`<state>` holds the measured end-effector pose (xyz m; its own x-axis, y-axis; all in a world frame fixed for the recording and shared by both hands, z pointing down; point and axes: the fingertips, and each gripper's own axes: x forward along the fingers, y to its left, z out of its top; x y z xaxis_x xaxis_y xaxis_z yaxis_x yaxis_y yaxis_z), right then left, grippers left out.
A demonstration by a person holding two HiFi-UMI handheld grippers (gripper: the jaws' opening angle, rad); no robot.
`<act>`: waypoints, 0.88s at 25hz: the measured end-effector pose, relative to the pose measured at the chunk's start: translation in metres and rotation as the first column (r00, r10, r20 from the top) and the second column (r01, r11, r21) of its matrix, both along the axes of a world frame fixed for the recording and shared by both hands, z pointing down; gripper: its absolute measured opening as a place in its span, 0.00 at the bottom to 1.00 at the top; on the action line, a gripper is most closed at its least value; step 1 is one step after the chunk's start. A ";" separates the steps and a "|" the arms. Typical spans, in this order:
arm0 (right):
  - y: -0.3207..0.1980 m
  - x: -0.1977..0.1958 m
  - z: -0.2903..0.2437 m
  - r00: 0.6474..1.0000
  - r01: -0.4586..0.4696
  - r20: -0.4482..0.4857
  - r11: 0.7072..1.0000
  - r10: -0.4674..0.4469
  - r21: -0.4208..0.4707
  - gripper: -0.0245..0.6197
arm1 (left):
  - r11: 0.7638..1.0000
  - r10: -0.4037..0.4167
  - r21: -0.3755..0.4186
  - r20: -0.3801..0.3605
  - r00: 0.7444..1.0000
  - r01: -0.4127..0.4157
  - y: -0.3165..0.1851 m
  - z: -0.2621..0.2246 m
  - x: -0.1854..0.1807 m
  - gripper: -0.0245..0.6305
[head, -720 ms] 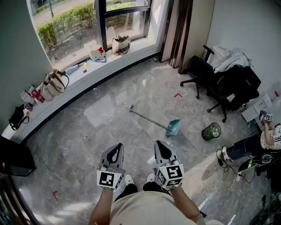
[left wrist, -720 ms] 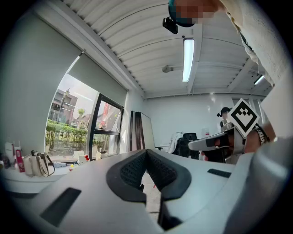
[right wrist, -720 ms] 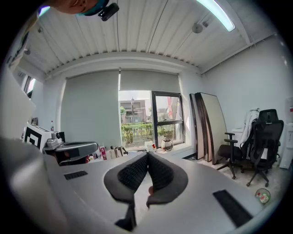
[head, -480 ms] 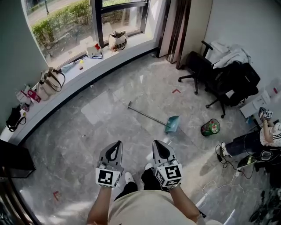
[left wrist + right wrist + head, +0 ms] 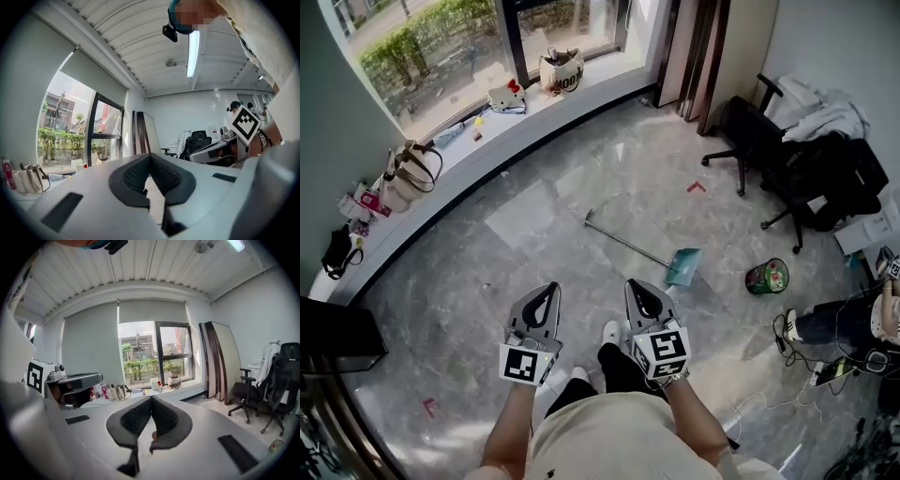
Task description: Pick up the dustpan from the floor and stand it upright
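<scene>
Grey marble floor [image 5: 487, 272] reaching the far window [image 5: 441, 56]. Flat on it, mid-floor toward the right: dustpan [image 5: 683, 268], long handle running far-left. Near, side by side, well apart from the dustpan: left gripper [image 5: 547, 289] and right gripper [image 5: 637, 285], each pressed together on nothing. Right of the dustpan: small green bin [image 5: 767, 277]

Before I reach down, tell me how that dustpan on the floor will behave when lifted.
The dustpan looks thin plastic, so probably light. Its long thin handle seems stiff but may swing pan-end down if gripped far out. Stood upright, it could tip easily.
</scene>
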<state>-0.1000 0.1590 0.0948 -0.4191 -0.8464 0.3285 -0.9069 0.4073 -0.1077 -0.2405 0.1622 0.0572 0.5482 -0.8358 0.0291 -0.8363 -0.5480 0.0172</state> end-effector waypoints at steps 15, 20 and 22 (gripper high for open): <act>-0.225 -0.030 0.101 0.973 0.180 -0.084 0.937 -0.214 -0.298 0.06 | 0.995 -0.081 -0.056 -0.081 0.993 0.077 -0.210 0.058 -0.017 0.05; -0.303 -0.069 0.172 0.947 0.231 -0.108 0.878 -0.302 -0.420 0.06 | 0.994 -0.046 -0.102 -0.099 0.994 0.036 -0.297 0.118 -0.040 0.05; -0.329 -0.086 0.202 0.946 0.245 -0.082 0.856 -0.314 -0.456 0.06 | 0.993 -0.027 -0.113 -0.093 0.995 0.016 -0.331 0.142 -0.049 0.05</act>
<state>-0.1856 -0.1699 0.2972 -0.5333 -0.4573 0.7117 -0.7811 0.5892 -0.2067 -0.2896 -0.1691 0.1990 0.5350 -0.8417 0.0724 -0.8396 -0.5202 0.1563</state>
